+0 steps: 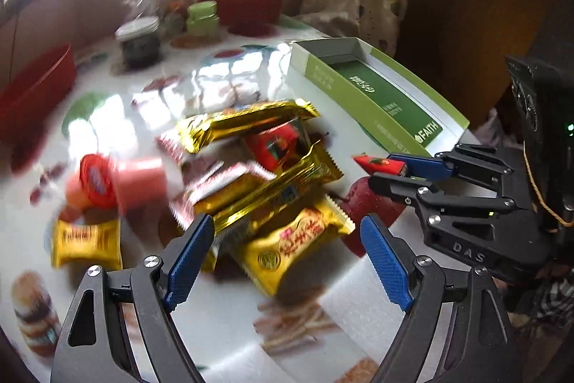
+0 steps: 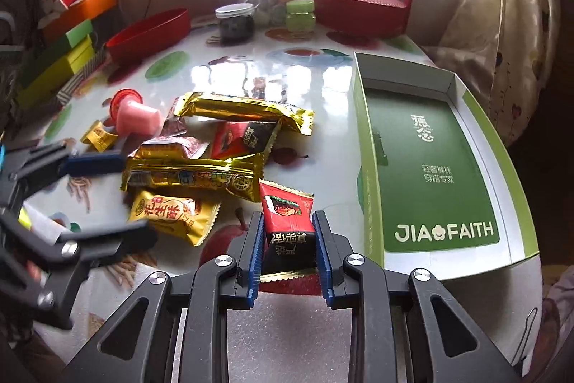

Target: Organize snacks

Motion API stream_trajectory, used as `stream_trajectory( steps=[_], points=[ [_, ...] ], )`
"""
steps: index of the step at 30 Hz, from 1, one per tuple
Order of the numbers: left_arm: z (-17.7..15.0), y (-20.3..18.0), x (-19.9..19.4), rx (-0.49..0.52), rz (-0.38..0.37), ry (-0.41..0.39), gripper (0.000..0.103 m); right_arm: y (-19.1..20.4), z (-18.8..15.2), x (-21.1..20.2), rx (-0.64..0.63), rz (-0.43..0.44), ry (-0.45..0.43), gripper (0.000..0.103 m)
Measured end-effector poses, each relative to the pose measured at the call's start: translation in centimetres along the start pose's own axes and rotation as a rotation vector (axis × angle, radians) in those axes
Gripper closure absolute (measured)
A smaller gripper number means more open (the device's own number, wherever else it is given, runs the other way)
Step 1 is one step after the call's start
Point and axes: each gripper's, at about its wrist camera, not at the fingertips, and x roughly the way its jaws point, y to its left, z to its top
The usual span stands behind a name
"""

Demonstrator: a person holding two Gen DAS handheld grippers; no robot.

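Table edge: the table (image 2: 333,85) ends just right of the green box (image 2: 436,164); a curtain (image 2: 502,34) hangs past that edge.
Open room: bare glossy tabletop lies between my snack pile (image 2: 219,149) and the green box, and again beyond the pile toward the jars.
Left boundary: a red oval tray (image 2: 149,34) and stacked coloured boxes (image 2: 61,60) stand along the left side.
Right gripper (image 2: 288,253): my pads press both sides of 1 red-and-black snack packet (image 2: 287,221); the jaws stand narrow around it.
Held packet, position: near the table's front edge, between the pile and the green box, just beside the box's long wall, not touching the pile as far as I can tell.
Held packet, appearance: red upper half with a picture, black lower half with white characters, gold serrated seams.
Left gripper (image 1: 287,257): my jaws stand wide apart above the yellow packet (image 1: 290,246), nothing between the pads.
Pile contents: gold bars, a yellow packet, red packets, a pink jelly cup (image 2: 138,117) lying on its side at the pile's far left.
Green box: open, shallow, lettered "JIA FAITH" on the floor; no snack inside.
Jars: 1 dark-filled jar with a white lid (image 2: 235,22) and 1 green jar (image 2: 300,13), upright at the far side.
Red basket (image 2: 362,2): lidded, with a tall handle, behind the green jar; contents hidden.
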Motion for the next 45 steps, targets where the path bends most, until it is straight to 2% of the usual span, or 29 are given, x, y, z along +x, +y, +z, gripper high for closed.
stream_trajectory(
  steps=[5,7,10,13,21,26,28,29,35,45],
  points=[
    [0.1,-0.8,1.1,0.06,-0.033,0.022,0.019,0.0,-0.2,-0.2,0.012,0.009,-0.004,0.078],
    [0.1,-1.2,1.4,0.096,-0.02,0.022,0.019,-0.1,-0.3,-0.3,0.02,0.013,-0.006,0.078],
    [0.2,-1.5,1.2,0.108,-0.047,0.028,0.029,-0.3,-0.5,-0.3,0.033,0.01,-0.002,0.078],
    [-0.1,-2.0,1.3,0.132,-0.069,0.053,0.034,-0.6,-0.6,-0.4,0.038,0.012,-0.004,0.078],
    [-0.3,-1.4,2.2,0.114,-0.032,0.077,0.038,-0.8,-0.9,-0.7,0.054,0.02,-0.012,0.078],
    [-0.5,-1.6,2.9,0.12,-0.018,0.103,0.06,-0.6,-0.9,-0.6,0.056,0.03,-0.016,0.078],
    [-0.5,-1.7,3.0,0.121,-0.015,0.103,0.061,-0.6,-0.9,-0.7,0.058,0.033,-0.017,0.078],
    [-0.6,-1.8,2.9,0.123,-0.018,0.103,0.065,-0.5,-0.9,-0.7,0.059,0.034,-0.018,0.078],
    [-0.5,-1.9,2.9,0.119,-0.017,0.099,0.077,-0.5,-0.9,-0.9,0.063,0.035,-0.022,0.078],
    [-0.3,-2.0,2.0,0.093,-0.017,0.07,0.078,-0.6,-1.2,-1.4,0.078,0.037,-0.028,0.078]
  ],
)
